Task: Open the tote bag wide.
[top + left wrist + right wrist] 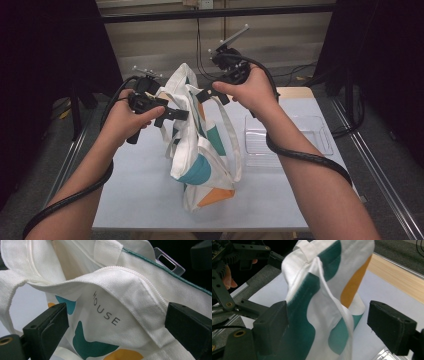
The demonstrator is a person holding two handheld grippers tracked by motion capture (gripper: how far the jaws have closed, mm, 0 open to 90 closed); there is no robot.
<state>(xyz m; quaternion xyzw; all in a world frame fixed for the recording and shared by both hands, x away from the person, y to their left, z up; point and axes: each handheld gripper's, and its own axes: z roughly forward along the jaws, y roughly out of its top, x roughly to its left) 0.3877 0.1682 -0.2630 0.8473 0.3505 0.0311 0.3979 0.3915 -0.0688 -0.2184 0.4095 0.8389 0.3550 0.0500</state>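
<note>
Your left tongs (172, 114) sit at the near side of a white cloth bag (200, 150) printed with teal and orange shapes. In the left gripper view the two black jaws stand wide apart, and the bag's hemmed rim and the word "HOUSE" lie between them. Whether the pads press on the cloth cannot be told. A white strap (10, 302) loops down just outside one jaw.

Your right tongs (212, 92) come at the bag's upper edge from the other side, a little farther off. Seen from the right gripper view, those jaws are wide. A fold of the bag (322, 302) hangs between them, lying against one pad and clear of the other. They hold nothing.

The bag stands slumped on the pale tabletop (140, 195), its mouth raised between your two tongs and its base nearer to you than either.

Beyond your right tongs, a clear plastic tray (310, 137) rests on the tabletop, well apart from the bag. A strip of bare wood (295, 92) edges the tabletop's far side.
</note>
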